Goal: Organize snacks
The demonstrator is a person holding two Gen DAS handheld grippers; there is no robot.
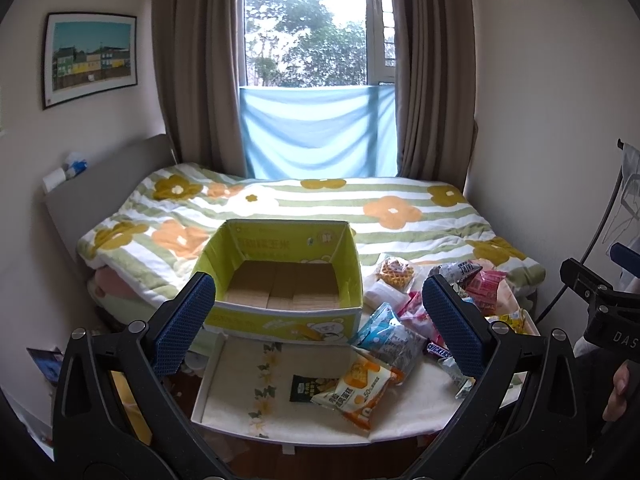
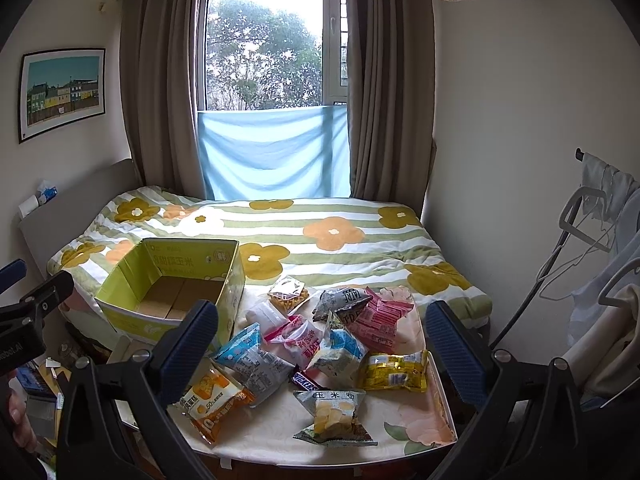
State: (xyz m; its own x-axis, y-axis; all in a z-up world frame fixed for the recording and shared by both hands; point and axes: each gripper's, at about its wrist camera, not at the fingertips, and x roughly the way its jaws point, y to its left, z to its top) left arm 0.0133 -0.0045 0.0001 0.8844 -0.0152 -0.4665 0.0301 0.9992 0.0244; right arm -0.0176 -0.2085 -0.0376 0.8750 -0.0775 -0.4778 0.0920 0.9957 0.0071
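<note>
Tongs first: the left gripper (image 1: 318, 320) fills the bottom of its view with jaws spread wide and nothing between them, and the right gripper (image 2: 322, 350) sits the same way, released and empty, low in its own frame. Neither touches a packet.

Just beyond the right gripper's blue pads, in the lower centre of the right wrist view, the snacks lie in a loose heap on a small floral-topped table (image 2: 420, 432): an orange cake packet (image 2: 212, 400) at lower left, a corn chip bag (image 2: 334, 412) nearest the camera, a yellow packet (image 2: 394, 370) to the right, a Snickers bar (image 2: 306, 380) half buried at the middle. The green cardboard box (image 2: 168, 284), empty with its brown floor bare, stands at centre left, touching the table's far edge and resting against the bed.

These packets look light, puffed with air and glossy, so likely slippery and easy to crush; a pinch on a crimped end seam seems the safest hold. The bar is stiffer and could be taken across its width.

Both grippers are held level, pointing forward over the table toward the window; a hand (image 1: 618, 394) shows at the lower right edge of the left wrist view.
</note>
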